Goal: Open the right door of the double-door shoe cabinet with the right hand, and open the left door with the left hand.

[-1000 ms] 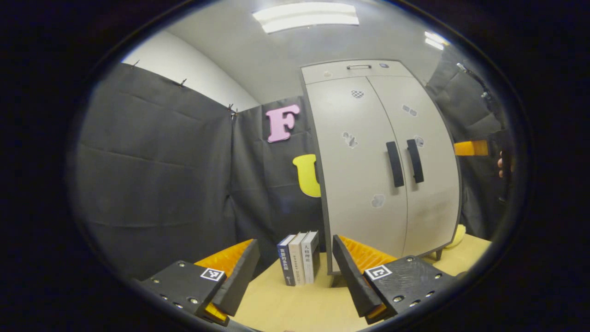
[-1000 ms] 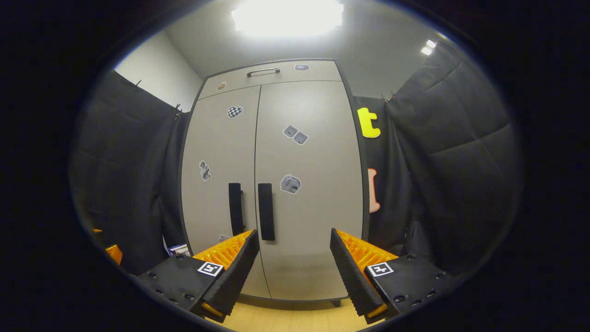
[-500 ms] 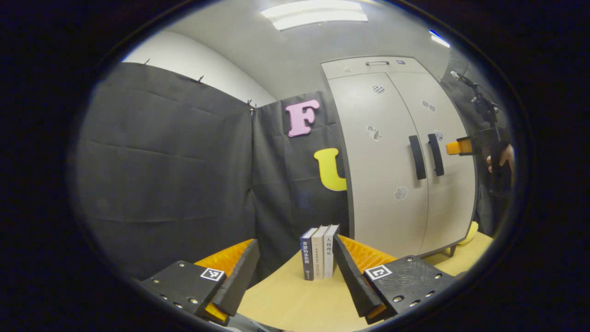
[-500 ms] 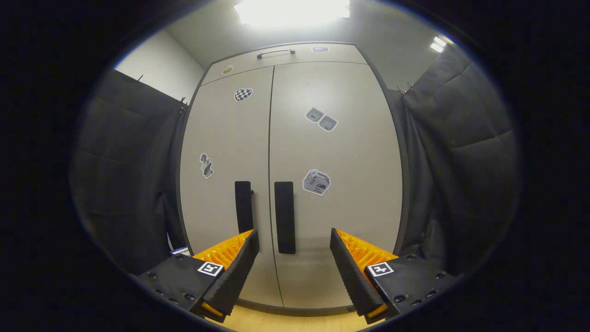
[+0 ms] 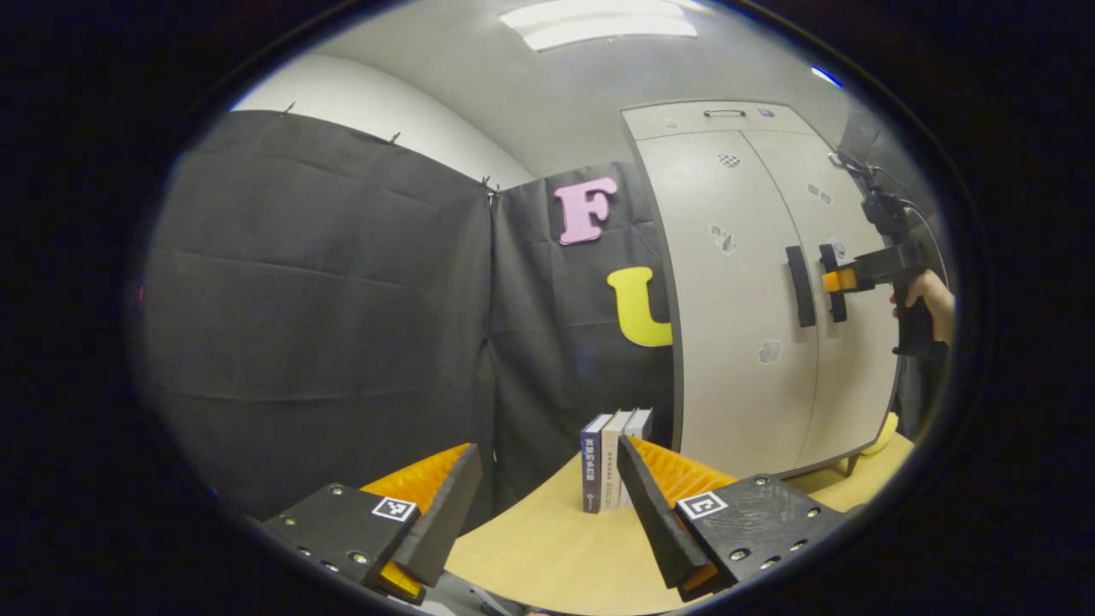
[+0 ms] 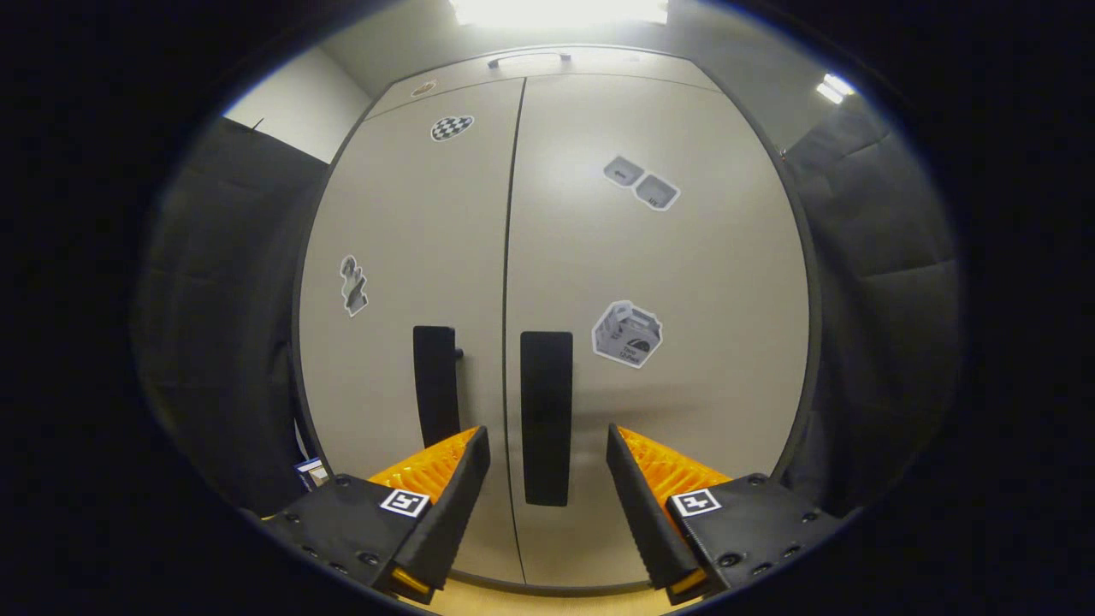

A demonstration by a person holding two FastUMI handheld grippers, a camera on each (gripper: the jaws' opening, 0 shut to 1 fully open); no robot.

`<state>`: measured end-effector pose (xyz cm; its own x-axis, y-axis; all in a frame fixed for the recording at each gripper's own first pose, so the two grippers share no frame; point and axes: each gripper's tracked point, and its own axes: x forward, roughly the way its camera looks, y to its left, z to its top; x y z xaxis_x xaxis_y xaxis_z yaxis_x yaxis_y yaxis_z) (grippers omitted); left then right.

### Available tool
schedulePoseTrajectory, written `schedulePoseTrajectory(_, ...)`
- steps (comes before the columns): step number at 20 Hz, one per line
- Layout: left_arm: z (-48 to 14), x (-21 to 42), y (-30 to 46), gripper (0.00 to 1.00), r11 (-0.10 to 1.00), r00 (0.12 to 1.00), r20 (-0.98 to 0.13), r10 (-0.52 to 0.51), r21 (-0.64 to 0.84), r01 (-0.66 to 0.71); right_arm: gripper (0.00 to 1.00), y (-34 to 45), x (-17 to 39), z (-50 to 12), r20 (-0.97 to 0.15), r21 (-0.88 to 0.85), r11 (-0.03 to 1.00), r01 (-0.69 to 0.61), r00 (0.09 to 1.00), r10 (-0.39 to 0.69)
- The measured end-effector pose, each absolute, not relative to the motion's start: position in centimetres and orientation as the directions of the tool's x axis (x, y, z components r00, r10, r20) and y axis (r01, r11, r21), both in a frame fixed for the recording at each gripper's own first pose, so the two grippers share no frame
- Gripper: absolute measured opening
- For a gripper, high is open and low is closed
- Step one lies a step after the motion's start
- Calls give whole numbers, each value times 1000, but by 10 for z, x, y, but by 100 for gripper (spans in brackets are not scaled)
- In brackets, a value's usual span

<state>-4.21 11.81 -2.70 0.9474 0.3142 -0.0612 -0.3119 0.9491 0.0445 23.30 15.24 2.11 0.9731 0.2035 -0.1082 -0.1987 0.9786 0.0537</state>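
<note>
Doors: two, both closed [image 6: 402, 257] [image 6: 659, 257]
Handles: two
Books: three [image 5: 609, 458]
Left tool [image 5: 547, 505]: open, empty
Right tool [image 6: 543, 488]: open, straddling right handle [image 6: 546, 415]

No words or numbers can be read with certainty. Three upright books [image 5: 612, 458] at the far edge of the table, left of the shoe cabinet, carry spine lettering too small to make out. Each body of the left gripper [image 5: 547, 447] and the right gripper [image 6: 545, 430] bears a square black-and-white coded marker [image 6: 695, 502]. On the cabinet's right door [image 6: 727, 257], a box-shaped sticker [image 6: 627, 334] has tiny, illegible print. The left door [image 6: 393, 214] has a checkered heart sticker [image 6: 451, 127] without lettering.
</note>
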Motion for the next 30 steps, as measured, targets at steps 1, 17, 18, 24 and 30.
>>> schedulePoseTrajectory(1,-29,-42,119,94,947,945,-62,321,44,-319,81,155,238,19,-121,54,979,-198,972,203)
schedulePoseTrajectory(17,-24,-51,122,94,954,952,-59,301,18,-300,9,155,249,9,-222,63,972,-225,947,233)
schedulePoseTrajectory(18,-21,-49,118,94,958,956,-52,288,19,-288,10,155,246,9,-219,77,969,-233,945,244)
schedulePoseTrajectory(24,-12,-42,96,94,977,976,-25,215,15,-214,9,142,213,12,-211,108,963,-246,941,264)
schedulePoseTrajectory(30,-12,-34,71,94,990,990,-23,142,-13,-142,9,119,176,16,-222,110,958,-266,933,285)
